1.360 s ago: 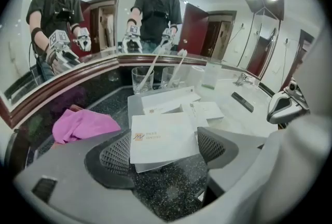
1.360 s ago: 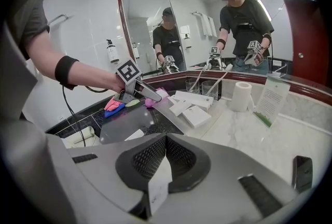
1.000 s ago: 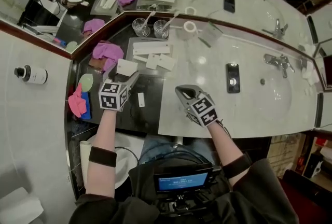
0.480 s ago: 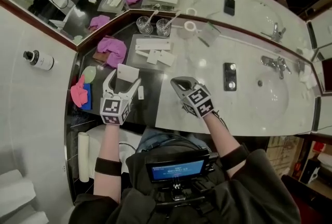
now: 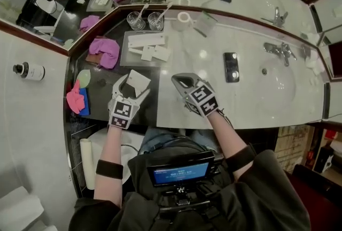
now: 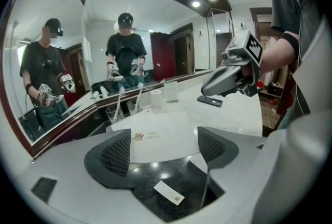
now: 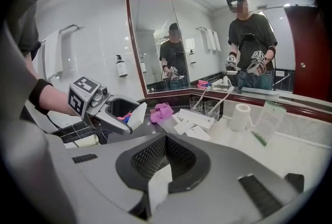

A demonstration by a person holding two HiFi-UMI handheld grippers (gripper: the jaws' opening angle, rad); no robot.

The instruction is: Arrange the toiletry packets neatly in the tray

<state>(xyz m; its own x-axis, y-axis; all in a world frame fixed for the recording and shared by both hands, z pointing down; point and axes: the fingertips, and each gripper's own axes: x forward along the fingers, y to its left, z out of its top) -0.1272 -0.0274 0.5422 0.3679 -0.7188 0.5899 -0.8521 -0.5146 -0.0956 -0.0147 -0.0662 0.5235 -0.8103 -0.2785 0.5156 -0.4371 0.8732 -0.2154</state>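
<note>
A large white packet (image 5: 139, 80) with a small logo is held flat between the wide-set jaws of my left gripper (image 5: 133, 84), above the dark counter in front of the tray. The left gripper view shows that packet (image 6: 163, 135) spanning the space between both pads. A small white packet (image 6: 168, 193) lies on the dark counter under them. The clear tray (image 5: 125, 56) holds a long white packet (image 5: 145, 40) and two small ones. My right gripper (image 5: 179, 79) hovers shut over the white marble, and I see nothing in its tips.
Two glasses with toothbrushes (image 5: 134, 20) stand behind the tray, a white roll (image 5: 183, 17) and a card (image 5: 203, 22) to their right. A phone (image 5: 231, 67), a basin and faucet (image 5: 280, 52) lie further right. Purple cloth (image 5: 104, 49) and pink cloth (image 5: 75, 100) sit at the left.
My left gripper has rolled level and moved right and forward with the large packet. The right gripper has stayed in place.
</note>
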